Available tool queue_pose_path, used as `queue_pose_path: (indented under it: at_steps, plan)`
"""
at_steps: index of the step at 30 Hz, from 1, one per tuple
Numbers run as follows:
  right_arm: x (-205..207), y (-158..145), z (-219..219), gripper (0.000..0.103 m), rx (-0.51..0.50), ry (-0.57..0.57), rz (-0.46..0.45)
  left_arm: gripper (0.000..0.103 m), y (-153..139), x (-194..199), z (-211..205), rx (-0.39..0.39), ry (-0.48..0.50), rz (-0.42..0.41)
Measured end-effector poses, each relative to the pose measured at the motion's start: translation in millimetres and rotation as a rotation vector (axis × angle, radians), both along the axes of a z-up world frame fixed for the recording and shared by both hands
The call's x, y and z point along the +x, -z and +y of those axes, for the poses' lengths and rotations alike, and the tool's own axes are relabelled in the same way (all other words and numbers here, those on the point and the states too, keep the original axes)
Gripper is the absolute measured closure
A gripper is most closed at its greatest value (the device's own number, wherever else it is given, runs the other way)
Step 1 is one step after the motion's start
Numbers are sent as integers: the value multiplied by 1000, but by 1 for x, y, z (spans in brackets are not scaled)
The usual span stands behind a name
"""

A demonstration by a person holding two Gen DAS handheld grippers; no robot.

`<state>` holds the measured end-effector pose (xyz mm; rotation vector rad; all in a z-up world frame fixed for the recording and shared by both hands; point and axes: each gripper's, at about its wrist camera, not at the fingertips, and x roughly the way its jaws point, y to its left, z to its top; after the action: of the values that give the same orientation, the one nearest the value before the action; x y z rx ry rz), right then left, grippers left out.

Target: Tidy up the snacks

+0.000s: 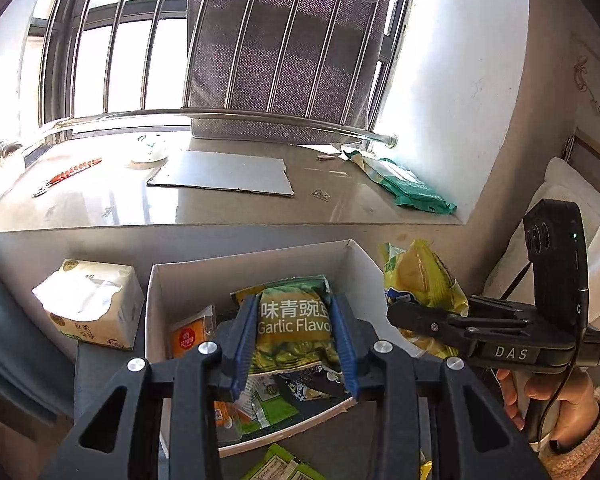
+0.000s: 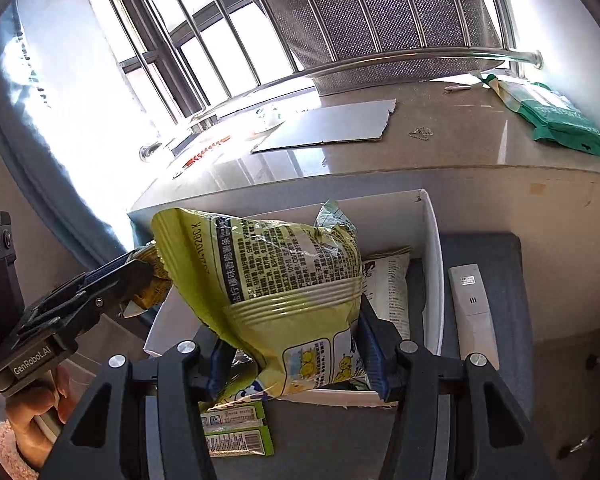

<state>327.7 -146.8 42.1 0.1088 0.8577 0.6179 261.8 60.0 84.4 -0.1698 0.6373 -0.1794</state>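
The left gripper (image 1: 296, 344) is clamped on a green garlic-flavour pea bag (image 1: 294, 320), held over the white box (image 1: 252, 260). The right gripper (image 2: 296, 356) is clamped on a yellow snack bag (image 2: 284, 280), held above the box's near edge. The box holds an orange packet (image 1: 190, 336) and other wrappers. Beside the box: a tissue pack (image 1: 92, 304). Beyond, on the stone ledge (image 1: 140, 204): a cardboard sheet (image 1: 224, 174) and a green pouch (image 1: 408, 188)

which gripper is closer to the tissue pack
Left. The left gripper, holding a green pea bag over the white box, is beside the tissue pack; the right gripper is beyond the box's far side.
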Motion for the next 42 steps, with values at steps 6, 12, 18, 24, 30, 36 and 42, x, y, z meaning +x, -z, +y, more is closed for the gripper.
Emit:
queue_pose_path:
  at_steps: [6, 12, 18, 24, 30, 36, 42]
  plan:
    - [18, 1, -11, 0, 46, 69, 1, 0, 12, 11, 18, -13, -75, 74]
    - [3, -8, -26, 0, 77, 93, -28, 0, 8, -16, 25, 17, -85, 63]
    - [-38, -21, -44, 0, 113, 57, -83, 0, -3, -69, 17, 62, -48, -15]
    - [-101, -28, -60, 0, 120, -28, -154, 0, 5, -136, 10, 47, -21, -64]
    - [-173, -12, -83, 0, 124, -88, -185, 0, 35, -200, -14, 59, 22, -31]
    - [-240, 31, -107, 0, 70, -51, -208, 0, 76, -249, -34, 7, 43, 15]
    - [-280, 76, -130, 0, 41, 11, -142, 0, 104, -265, -48, -33, 68, 77]
